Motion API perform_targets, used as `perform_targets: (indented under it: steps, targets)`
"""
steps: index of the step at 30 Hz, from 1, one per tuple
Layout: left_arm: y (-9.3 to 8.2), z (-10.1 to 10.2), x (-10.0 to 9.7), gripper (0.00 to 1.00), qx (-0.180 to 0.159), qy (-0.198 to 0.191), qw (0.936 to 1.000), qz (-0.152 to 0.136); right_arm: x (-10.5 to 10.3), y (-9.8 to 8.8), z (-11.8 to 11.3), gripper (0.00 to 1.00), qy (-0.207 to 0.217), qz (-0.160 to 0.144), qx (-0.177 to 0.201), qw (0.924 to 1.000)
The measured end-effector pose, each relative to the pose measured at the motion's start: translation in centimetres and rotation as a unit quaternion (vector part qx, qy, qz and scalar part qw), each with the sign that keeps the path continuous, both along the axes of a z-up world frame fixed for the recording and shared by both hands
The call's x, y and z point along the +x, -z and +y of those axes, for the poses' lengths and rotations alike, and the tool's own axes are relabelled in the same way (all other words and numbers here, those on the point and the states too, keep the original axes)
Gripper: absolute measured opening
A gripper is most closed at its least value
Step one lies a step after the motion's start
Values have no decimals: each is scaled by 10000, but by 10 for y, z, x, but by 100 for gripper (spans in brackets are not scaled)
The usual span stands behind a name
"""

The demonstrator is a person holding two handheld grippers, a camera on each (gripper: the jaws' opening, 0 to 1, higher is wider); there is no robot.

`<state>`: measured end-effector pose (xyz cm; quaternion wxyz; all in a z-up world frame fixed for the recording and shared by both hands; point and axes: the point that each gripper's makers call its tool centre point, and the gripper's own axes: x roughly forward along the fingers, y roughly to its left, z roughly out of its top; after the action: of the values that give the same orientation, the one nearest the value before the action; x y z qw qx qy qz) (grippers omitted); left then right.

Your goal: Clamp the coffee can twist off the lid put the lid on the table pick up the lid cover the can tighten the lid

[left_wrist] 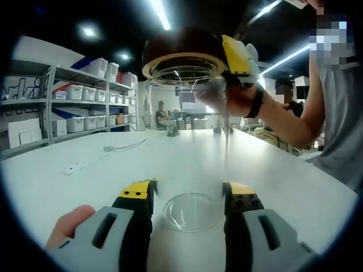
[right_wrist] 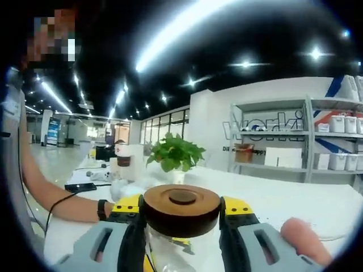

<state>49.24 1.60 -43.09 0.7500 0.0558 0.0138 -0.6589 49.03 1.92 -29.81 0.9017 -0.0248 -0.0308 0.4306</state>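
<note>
Left gripper view shows my left gripper (left_wrist: pixel 188 195) pinching the base of the glass coffee can (left_wrist: pixel 190 141), which stands on the white table (left_wrist: pixel 85 187). My right gripper (right_wrist: pixel 180 212) clamps the brown lid (right_wrist: pixel 181 209) on top. I judge twisting is in hand; next, turn the wrist.

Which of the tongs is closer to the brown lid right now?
Right. The right tongs are closed around the brown lid atop the clear can; the left tongs clamp the can's base, well below the lid.
</note>
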Motion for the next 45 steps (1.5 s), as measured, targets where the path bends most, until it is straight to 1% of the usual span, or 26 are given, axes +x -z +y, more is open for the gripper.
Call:
perform_targets:
  steps: [3, 8, 10, 13, 17, 22, 30, 37, 39, 42, 45]
  targets:
    - [0, 3, 1, 39, 5, -16, 10000, 8, 0, 0, 3, 47, -199, 9, 77, 9998]
    - [1, 7, 3, 39, 9, -75, 10000, 26, 0, 0, 9, 47, -580, -52, 95, 9983]
    - [1, 9, 2, 39, 9, -93, 9999, 38, -1, 0, 11, 47, -815, -84, 85, 9966]
    - [1, 10, 3, 39, 7, -111, 9999, 39, 0, 0, 12, 47, -1100, 14, 172, 9938]
    - [0, 8, -2, 39, 11, -148, 9999, 46, 1, 0, 11, 47, -1403, 33, 229, 9898]
    - [0, 6, -4, 39, 15, -161, 9998, 65, -2, 0, 12, 46, -1751, -163, 178, 9843]
    - [0, 9, -2, 39, 22, -256, 9996, 99, -2, 0, 15, 46, -2134, -294, 111, 9765]
    - [1, 12, -2, 38, 28, -276, 9995, 146, -3, -1, 19, 46, -2406, -290, 116, 9701]
    - [1, 14, -5, 38, 32, -337, 9993, 146, -4, -1, 21, 46, -2494, -303, 80, 9679]
    - [1, 19, -8, 38, 33, -395, 9991, 149, -7, 0, 25, 46, -2661, -318, 48, 9634]
    - [1, 23, -9, 38, 30, -360, 9991, 202, -10, 0, 28, 46, -2855, -273, 80, 9579]
